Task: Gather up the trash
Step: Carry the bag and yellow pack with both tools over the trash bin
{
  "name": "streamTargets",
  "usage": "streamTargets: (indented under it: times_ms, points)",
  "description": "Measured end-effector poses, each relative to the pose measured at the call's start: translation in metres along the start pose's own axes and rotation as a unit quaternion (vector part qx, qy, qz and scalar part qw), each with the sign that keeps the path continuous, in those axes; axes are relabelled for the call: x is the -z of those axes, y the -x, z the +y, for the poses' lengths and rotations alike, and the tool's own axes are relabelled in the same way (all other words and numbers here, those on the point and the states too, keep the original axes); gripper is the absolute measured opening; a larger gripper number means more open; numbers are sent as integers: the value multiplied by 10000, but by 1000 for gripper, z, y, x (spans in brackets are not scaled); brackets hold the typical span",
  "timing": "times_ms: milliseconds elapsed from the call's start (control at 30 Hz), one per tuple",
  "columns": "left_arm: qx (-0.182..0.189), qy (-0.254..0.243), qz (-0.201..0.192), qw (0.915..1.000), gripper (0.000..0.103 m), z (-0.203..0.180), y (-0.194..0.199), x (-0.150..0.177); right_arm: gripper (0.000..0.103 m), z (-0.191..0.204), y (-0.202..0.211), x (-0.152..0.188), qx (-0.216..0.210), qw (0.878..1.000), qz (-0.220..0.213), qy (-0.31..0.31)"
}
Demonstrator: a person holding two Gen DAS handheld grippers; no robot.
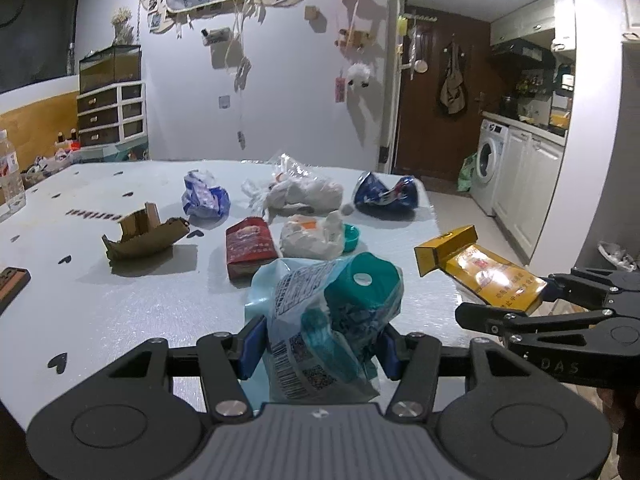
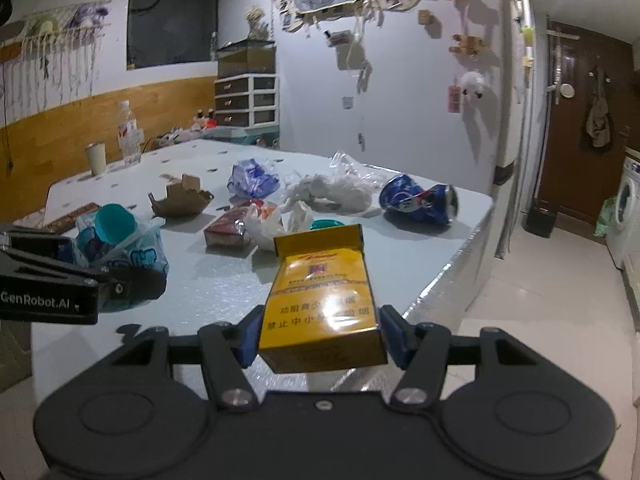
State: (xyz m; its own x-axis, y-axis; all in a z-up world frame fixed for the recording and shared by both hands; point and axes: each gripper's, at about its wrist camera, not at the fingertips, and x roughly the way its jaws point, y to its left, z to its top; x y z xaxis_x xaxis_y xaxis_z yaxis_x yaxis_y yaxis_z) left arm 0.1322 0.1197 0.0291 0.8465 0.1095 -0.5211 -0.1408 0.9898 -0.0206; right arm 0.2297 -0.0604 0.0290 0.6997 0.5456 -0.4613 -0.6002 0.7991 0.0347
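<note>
My left gripper is shut on a crumpled teal and light-blue plastic packet, held above the white table. The same packet shows at the left of the right wrist view, in the left gripper. My right gripper is shut on a yellow cigarette box with its lid flipped open, lifted off the table. That box and the right gripper appear at the right of the left wrist view.
Trash lies on the table: torn cardboard, a red packet, white crumpled bags, a blue wrapper, a crushed blue can, a teal cap. A water bottle and cup stand far left. The table edge drops off at right.
</note>
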Motion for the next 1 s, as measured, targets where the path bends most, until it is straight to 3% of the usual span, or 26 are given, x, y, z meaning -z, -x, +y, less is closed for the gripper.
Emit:
streamTargets:
  times_ms: [500, 1000]
  points:
    - [334, -175, -321, 9988, 57, -36, 53, 2, 62, -19, 102, 15, 690, 9963, -385, -344]
    - [1063, -575, -410, 9918, 57, -120, 47, -18, 62, -90, 171, 36, 1471, 9840, -539, -850]
